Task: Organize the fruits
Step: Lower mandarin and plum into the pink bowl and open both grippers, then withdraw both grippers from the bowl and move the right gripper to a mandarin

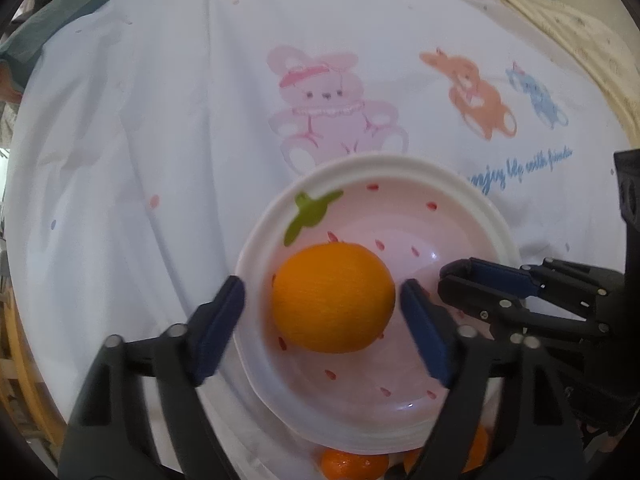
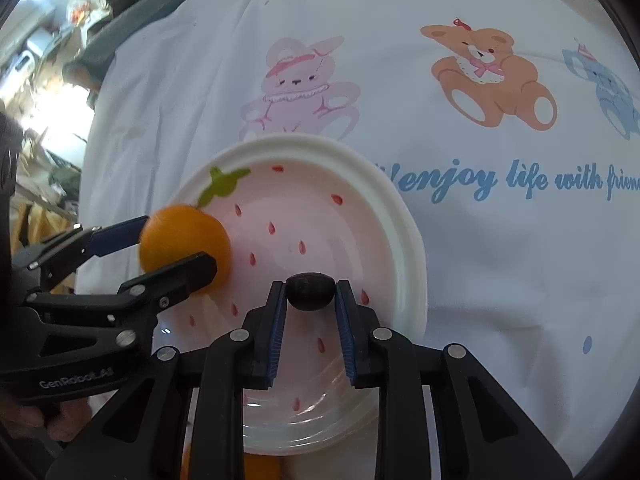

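An orange (image 1: 333,297) sits between the two blue-padded fingers of the left gripper (image 1: 322,304) above the near-left part of a white bowl (image 1: 472,196) patterned with red seeds and a green leaf. In the left wrist view the pads stand a little clear of the fruit on both sides, so the jaws look spread around it; from the right wrist view the same orange (image 2: 185,242) shows between the fingers of that gripper (image 2: 178,248) over the bowl's left rim, and whether the pads actually press it cannot be told. The right gripper (image 2: 311,294) has its jaws drawn close together, pinching a small dark rounded fruit (image 2: 310,285) at the fingertips, held over the inside of the bowl (image 2: 404,216) toward its near side. In the left wrist view the right gripper (image 1: 454,280) reaches in from the right over the bowl's right rim. The bowl rests on a white cloth (image 2: 500,280) printed with a pink rabbit (image 2: 296,80), a brown bear (image 2: 492,76) and blue lettering. More orange fruits (image 1: 352,465) lie on the cloth just beyond the bowl's near edge, partly hidden by the gripper bodies.
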